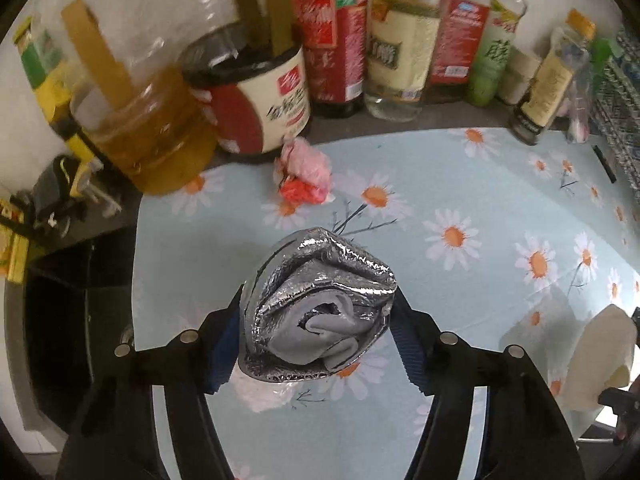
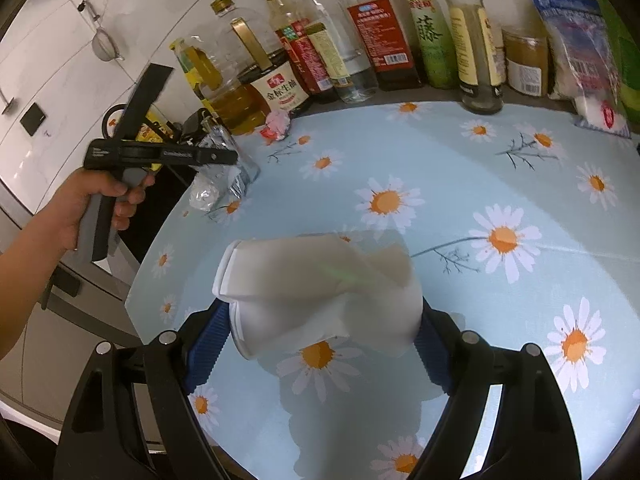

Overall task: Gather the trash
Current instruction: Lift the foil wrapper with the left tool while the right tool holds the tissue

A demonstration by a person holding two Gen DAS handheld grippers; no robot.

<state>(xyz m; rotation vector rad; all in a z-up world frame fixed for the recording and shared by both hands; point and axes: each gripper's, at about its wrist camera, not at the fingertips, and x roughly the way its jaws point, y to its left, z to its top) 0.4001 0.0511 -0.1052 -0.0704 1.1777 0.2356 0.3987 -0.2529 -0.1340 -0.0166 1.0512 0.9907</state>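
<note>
Left tool (image 1: 316, 320) pinches crumpled silver foil bag (image 1: 320, 308) between blue pads, above daisy-print surface (image 1: 460, 184). Pink wrapper (image 1: 306, 170) beyond, near bottles. Right tool (image 2: 324, 320) grips white paper wad (image 2: 320, 292), off surface.

Two grippers: left gripper (image 1: 316, 320), right gripper (image 2: 324, 320). One crumpled silver foil wrapper (image 1: 320, 304). One crumpled white paper piece (image 2: 320, 300). One pink-and-red plastic wad (image 1: 306, 172). One daisy-print tablecloth (image 2: 480, 184). One large oil jug (image 1: 144, 128). One wide soy-sauce jug (image 1: 264, 108). At least six upright bottles along the wall; the exact count is unclear. One hand (image 2: 84, 204) visible.
</note>
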